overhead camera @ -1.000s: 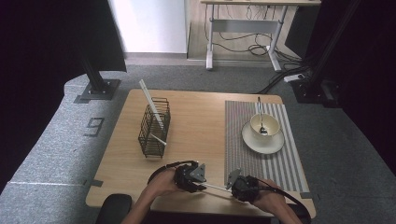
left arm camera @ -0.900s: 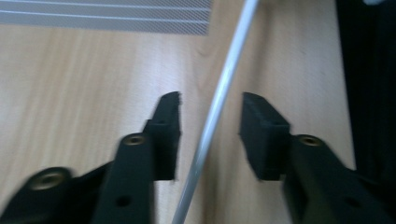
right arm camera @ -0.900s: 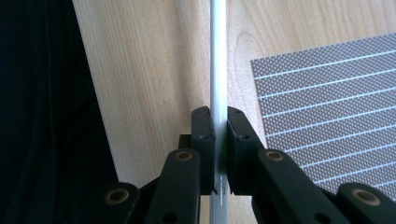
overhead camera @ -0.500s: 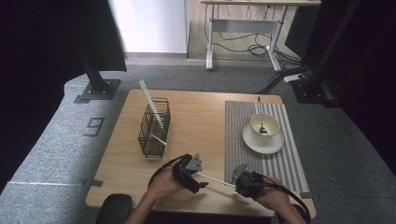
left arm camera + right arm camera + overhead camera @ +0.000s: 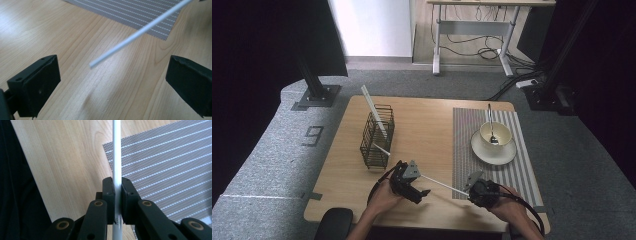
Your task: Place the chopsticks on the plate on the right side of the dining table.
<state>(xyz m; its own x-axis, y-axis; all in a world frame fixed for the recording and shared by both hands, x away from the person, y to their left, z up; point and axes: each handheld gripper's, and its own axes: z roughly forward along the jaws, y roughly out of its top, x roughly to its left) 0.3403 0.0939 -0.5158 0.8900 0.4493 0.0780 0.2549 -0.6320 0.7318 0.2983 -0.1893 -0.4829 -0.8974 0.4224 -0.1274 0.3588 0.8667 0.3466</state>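
A thin white stick (image 5: 444, 184) hangs level just above the wooden table (image 5: 432, 125), running between my two grippers. My right gripper (image 5: 117, 192) is shut on it near one end, jaws pinching it from both sides; in the high view this gripper (image 5: 471, 192) sits at the front right over the placemat's edge. My left gripper (image 5: 422, 188) is at the front centre. Its jaws have just been opening and now stand wide apart. The free end of the stick (image 5: 120, 47) floats between them, touching neither pad of the left gripper (image 5: 112, 82).
A dark wire basket (image 5: 377, 137) stands left of centre with white sticks (image 5: 373, 110) leaning in it. A grey striped placemat (image 5: 472, 145) lies on the right and carries a saucer (image 5: 507, 154), a cream bowl (image 5: 495, 134) and a spoon. The table's front edge is just under both hands.
The left gripper's jaws have spread wide and let go of the stick. The right gripper has shifted slightly right and away with the stick still clamped.
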